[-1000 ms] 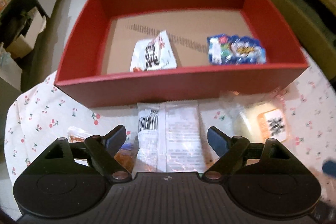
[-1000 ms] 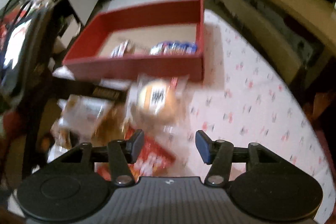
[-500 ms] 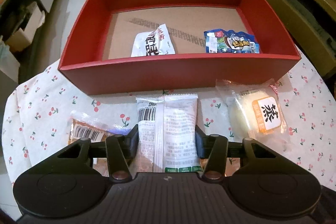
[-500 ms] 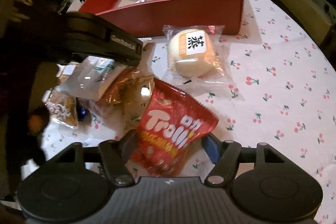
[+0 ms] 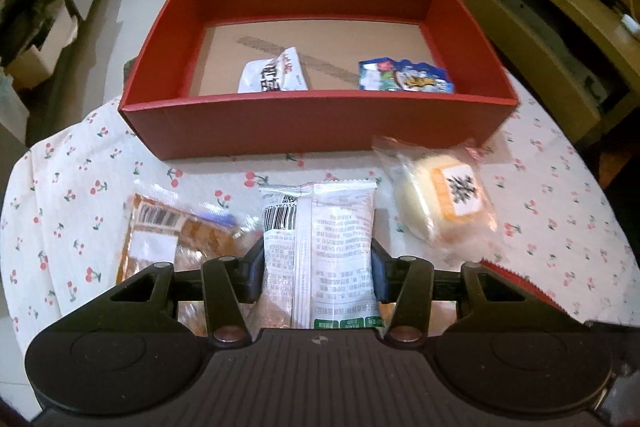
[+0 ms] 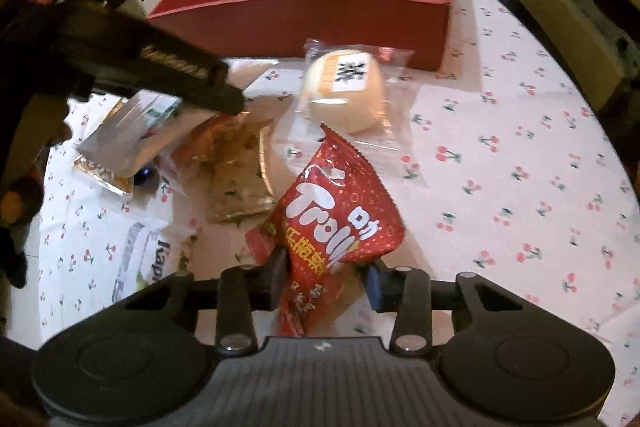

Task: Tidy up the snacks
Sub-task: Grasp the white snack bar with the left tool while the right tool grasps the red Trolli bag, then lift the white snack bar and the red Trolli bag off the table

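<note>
My left gripper (image 5: 318,267) is shut on a white snack packet (image 5: 320,227) with a barcode, held just above the cherry-print tablecloth (image 5: 72,187). Beyond it stands the red box (image 5: 320,123), which holds a white packet (image 5: 274,77) and a blue packet (image 5: 404,77). The jaws of my right gripper (image 6: 326,273) are closing, and its pads pinch the crumpled lower end of a red Trolli bag (image 6: 336,203). The right wrist view shows the left gripper (image 6: 172,67) with its white packet (image 6: 132,135) at the left.
A wrapped pale bun (image 5: 444,203) lies in front of the box's right corner. A brown barcode packet (image 5: 160,239) lies at the left, with a golden snack packet (image 6: 236,171) and a white-blue packet (image 6: 140,255) nearby. Bare cloth (image 6: 520,167) spreads to the right. Wooden furniture stands beyond the table.
The left jaws closed on the white packet and lifted it slightly. The right gripper dropped onto the red Trolli bag and its jaws came in on it.
</note>
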`<control>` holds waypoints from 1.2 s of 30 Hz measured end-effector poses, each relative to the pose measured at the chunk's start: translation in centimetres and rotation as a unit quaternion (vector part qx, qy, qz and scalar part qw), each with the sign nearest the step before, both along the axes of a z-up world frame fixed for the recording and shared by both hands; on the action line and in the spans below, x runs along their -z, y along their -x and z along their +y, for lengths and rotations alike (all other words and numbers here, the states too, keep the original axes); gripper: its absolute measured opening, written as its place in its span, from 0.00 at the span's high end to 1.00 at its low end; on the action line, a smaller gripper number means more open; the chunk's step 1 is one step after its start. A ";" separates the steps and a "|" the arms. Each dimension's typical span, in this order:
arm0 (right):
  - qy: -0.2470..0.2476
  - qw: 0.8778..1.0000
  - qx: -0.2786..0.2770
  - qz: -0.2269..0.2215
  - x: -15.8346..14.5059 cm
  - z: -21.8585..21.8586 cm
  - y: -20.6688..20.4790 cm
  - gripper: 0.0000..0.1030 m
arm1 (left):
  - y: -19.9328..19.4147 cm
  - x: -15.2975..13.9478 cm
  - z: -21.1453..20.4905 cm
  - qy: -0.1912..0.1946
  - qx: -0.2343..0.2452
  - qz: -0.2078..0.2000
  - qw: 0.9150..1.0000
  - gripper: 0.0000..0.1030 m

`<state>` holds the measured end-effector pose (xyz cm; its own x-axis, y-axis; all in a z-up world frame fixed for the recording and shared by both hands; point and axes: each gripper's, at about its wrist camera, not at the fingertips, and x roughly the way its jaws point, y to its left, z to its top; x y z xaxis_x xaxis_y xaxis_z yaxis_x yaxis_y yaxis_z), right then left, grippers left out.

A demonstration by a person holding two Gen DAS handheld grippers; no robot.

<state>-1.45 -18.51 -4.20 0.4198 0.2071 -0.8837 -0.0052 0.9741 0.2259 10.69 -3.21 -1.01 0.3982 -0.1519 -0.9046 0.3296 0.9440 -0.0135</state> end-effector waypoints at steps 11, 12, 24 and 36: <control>-0.060 0.991 0.115 0.025 -0.3 -2.8 0.6 0.29 | 3.2 -1.6 0.0 0.030 0.019 -0.010 0.999 0.44; -0.062 0.990 0.125 0.023 -0.4 -2.9 0.7 0.28 | 3.2 -1.6 0.3 0.031 0.017 -0.010 0.999 0.44; -0.049 0.978 0.200 0.024 1.0 -0.5 -1.6 0.04 | 2.9 -2.3 3.0 0.044 -0.018 -0.011 0.999 0.44; 0.038 0.998 0.054 0.017 0.4 -0.8 -0.4 0.27 | 4.1 -2.0 1.1 0.033 0.021 -0.011 0.999 0.44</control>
